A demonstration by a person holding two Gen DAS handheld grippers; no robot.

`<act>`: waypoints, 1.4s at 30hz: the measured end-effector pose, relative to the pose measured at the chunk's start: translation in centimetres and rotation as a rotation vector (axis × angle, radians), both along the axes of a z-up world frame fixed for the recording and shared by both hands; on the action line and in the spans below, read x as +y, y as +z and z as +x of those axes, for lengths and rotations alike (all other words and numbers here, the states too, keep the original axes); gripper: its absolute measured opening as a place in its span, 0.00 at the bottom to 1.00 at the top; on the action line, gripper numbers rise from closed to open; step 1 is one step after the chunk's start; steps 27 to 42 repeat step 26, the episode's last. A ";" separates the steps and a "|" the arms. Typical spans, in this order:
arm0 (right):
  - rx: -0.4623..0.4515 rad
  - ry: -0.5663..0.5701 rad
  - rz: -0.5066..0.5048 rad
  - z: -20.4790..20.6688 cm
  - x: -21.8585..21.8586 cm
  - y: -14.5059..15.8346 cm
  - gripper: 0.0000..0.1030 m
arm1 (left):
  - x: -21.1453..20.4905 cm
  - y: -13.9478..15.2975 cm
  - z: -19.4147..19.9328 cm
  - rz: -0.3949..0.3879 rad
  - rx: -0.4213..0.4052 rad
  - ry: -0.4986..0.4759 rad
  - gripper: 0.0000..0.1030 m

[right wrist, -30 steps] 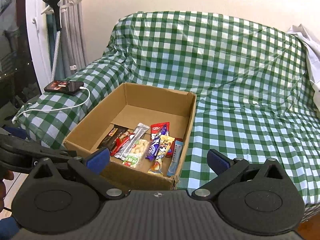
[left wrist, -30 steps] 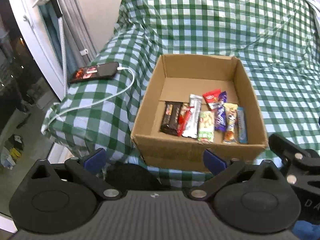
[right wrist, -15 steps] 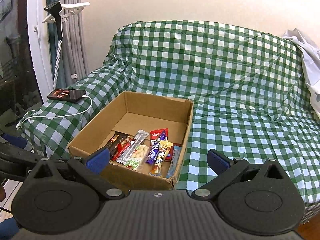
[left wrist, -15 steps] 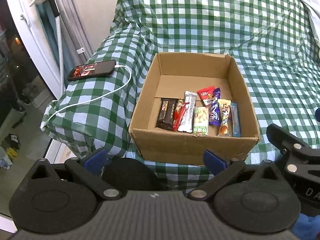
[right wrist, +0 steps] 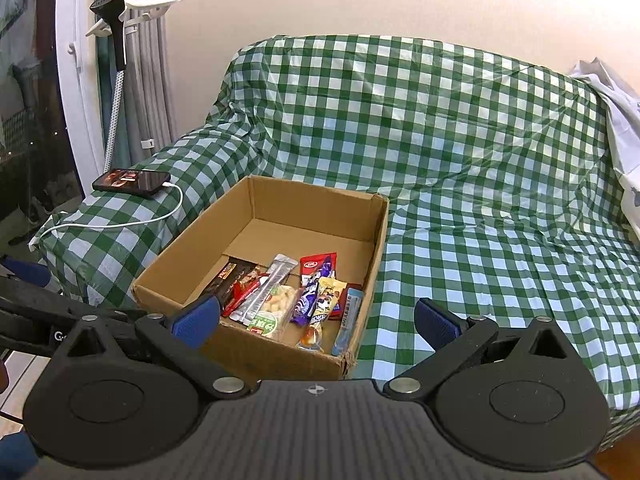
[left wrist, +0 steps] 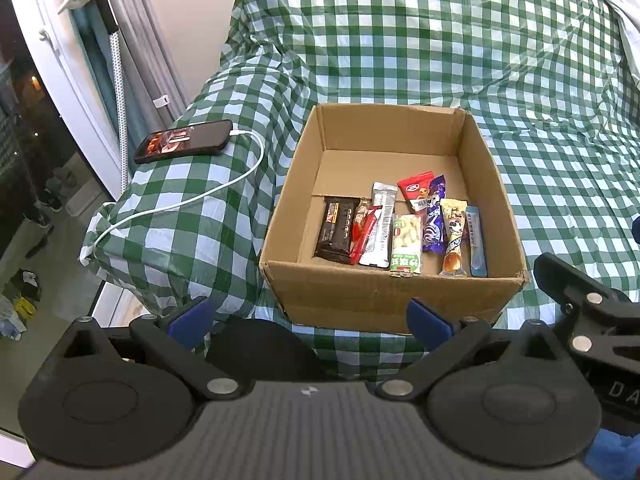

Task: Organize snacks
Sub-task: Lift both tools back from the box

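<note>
cardboard box (left wrist: 394, 300) on checked sofa (left wrist: 560, 152), snacks (left wrist: 400, 224) along near wall, far half bare

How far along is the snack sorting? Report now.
Done: the snacks lie side by side along the near wall of the cardboard box. In hand: nothing; left gripper and right gripper are open and empty. Left: no loose snacks show on the checked sofa cover.

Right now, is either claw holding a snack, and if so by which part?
Nothing is held. The left claw and right claw are both open and empty; the snacks all lie in the cardboard box.
</note>
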State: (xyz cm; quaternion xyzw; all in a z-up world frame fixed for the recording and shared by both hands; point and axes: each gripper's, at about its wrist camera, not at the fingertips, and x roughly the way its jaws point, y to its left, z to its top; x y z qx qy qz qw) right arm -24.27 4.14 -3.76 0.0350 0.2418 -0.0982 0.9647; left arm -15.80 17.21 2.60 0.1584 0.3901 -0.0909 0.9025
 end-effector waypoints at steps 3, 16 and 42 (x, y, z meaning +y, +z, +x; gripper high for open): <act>0.001 -0.001 -0.001 0.1 0.0 -0.1 1.00 | 0.0 0.0 0.1 0.003 0.003 0.000 1.00; -0.003 0.003 0.000 0.1 -0.2 0.0 1.00 | -0.2 -0.1 0.1 0.000 0.011 0.001 1.00; -0.004 0.010 0.004 0.2 -0.3 0.1 1.00 | -0.1 -0.2 0.0 -0.003 0.018 0.009 1.00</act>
